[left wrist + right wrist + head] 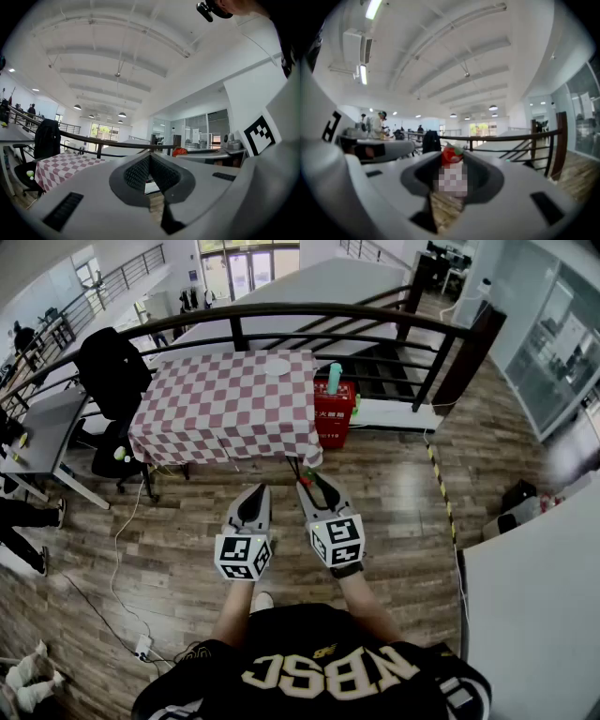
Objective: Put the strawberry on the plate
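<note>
- Red with a green cap, the strawberry (451,156) sits pinched between the tips of the right gripper (315,486). That gripper is clenched on it and held out in front of the person, over the wooden floor (394,493).
- The left gripper (255,495) hangs just beside it, its jaws pressed together on nothing.
- The white plate (277,367) lies near the far edge of the checked counter (216,404), well apart from both grippers. The step in hand therefore looks like the carry toward it.
- The fruit is held only by the very tips and could slip or bruise. A steady squeeze and a level gripper on the walk up to the counter should prevent that.
- Most of the counter lies between the person and the plate, so the reach has to cross the cloth. It is better to come in from above the plate's middle than to skim its rim.
- Lower until the berry is touching the plate, or just above it, before letting go. Dropped from higher up, a round fruit may roll off.
- The left gripper has no part here and is best held clear of the path.
</note>
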